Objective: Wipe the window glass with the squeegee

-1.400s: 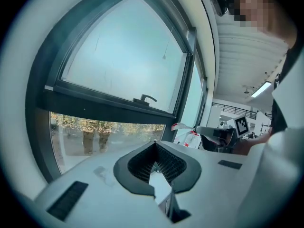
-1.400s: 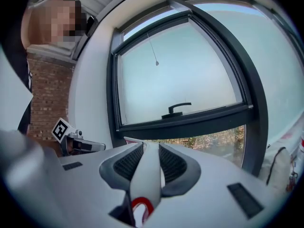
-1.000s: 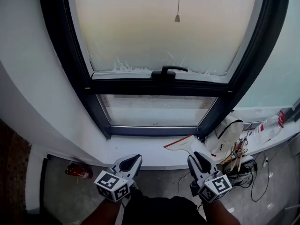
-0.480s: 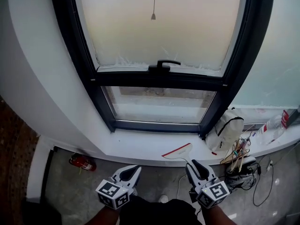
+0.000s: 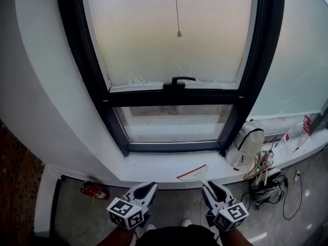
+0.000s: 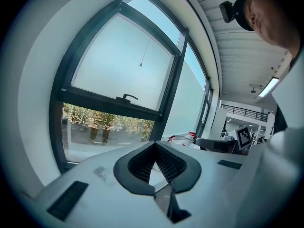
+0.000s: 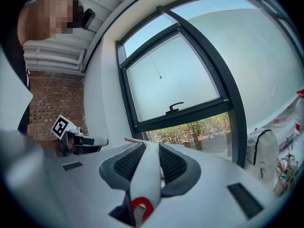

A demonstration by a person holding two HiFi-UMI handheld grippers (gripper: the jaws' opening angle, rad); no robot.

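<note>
Squeegee [image 5: 193, 172] clamped by its white handle in the right gripper [image 5: 211, 187], at 6 o'clock below the window glass [image 5: 154, 35], apart from it; left gripper [image 5: 145, 188], at 7 o'clock, closed on nothing.

— What fills the top of the frame?
— A dark window frame [image 5: 102, 101] around a frosted upper pane [image 5: 169, 29], bright with daylight. A clear lower pane [image 5: 174, 123] sits beneath it, at centre.
— And around it?
— A white wall [image 5: 41, 86] at left, brick [image 5: 13, 158] at the far left edge, a white sill [image 5: 148, 165] below, and grey floor [image 5: 77, 209] at lower left.
</note>
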